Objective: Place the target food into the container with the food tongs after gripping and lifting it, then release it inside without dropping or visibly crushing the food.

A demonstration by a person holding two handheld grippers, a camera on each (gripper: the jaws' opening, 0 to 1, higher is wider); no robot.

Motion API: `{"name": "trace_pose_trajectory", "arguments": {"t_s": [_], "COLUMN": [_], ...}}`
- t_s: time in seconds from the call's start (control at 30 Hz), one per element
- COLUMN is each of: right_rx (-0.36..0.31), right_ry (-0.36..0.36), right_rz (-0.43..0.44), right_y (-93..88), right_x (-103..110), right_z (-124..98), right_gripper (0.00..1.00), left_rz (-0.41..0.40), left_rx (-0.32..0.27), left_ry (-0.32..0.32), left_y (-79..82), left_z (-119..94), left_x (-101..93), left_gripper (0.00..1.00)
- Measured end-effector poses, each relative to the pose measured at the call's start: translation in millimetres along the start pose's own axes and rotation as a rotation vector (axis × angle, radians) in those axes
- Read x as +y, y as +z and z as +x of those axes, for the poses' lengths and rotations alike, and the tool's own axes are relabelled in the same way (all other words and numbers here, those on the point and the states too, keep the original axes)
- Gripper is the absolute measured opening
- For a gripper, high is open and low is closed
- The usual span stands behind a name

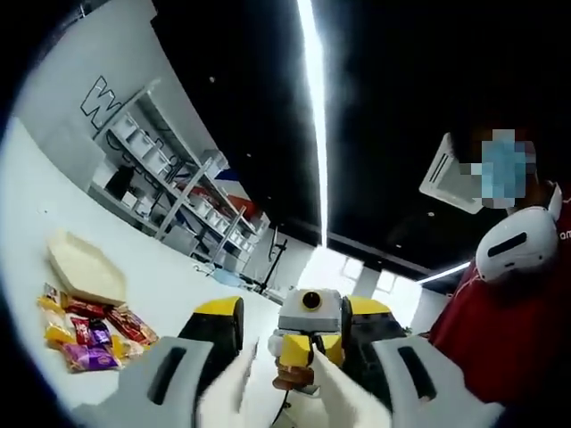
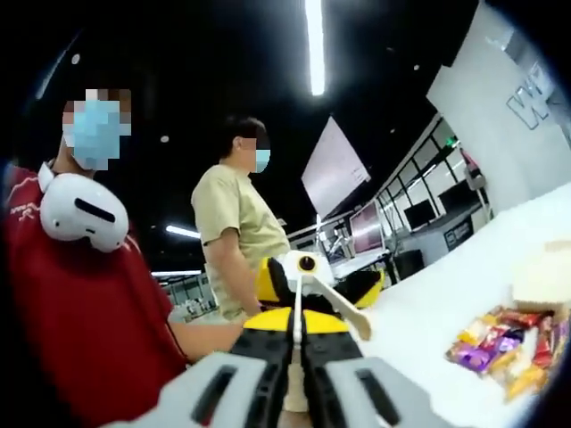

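Left hand-held gripper [image 1: 290, 392] stands wide, nothing between its jaws. Right hand-held gripper [image 2: 297, 392] is narrow, clamped on the tongs [image 2: 332, 299] — pale arms w/ tips spread. Snacks [image 1: 94, 334] lie in a loose pile on the white bench [image 1: 169, 285], just beside the beige container [image 1: 85, 267] — well apart from both grippers.

Count: one pale hexagonal container [image 1: 86, 267], one pile of wrapped snacks [image 1: 94, 334] (number unclear), two grippers, two persons in view.
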State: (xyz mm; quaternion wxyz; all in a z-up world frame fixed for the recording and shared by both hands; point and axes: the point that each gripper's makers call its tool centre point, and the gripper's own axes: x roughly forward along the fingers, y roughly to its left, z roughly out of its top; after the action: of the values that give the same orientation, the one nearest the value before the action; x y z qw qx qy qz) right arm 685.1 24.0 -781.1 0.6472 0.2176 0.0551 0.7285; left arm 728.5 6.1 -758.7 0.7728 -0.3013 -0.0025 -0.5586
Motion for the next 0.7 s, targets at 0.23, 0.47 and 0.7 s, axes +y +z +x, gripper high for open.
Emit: {"name": "trace_pose_trajectory", "arguments": {"t_s": [0.23, 0.47, 0.7], "right_rx": [-0.038, -0.03, -0.025], "right_ry": [0.006, 0.008, 0.014], "right_rz": [0.014, 0.022, 0.027], "right_y": [5.1, 4.7, 3.7], "right_x": [1.1, 3.2, 6.0], "right_z": [-0.9, -4.0, -3.1], "right_gripper": [0.0, 0.0, 0.0], "left_rz": [-0.005, -0.005, -0.001], "left_rx": [0.019, 0.027, 0.032], "left_ry": [-0.013, -0.012, -0.017], "left_y": [-3.1, -3.7, -4.8], "left_z": [2.8, 2.8, 3.6], "left_x": [-3.2, -3.9, -7.3], "left_gripper": [0.41, 0.41, 0.4]}}
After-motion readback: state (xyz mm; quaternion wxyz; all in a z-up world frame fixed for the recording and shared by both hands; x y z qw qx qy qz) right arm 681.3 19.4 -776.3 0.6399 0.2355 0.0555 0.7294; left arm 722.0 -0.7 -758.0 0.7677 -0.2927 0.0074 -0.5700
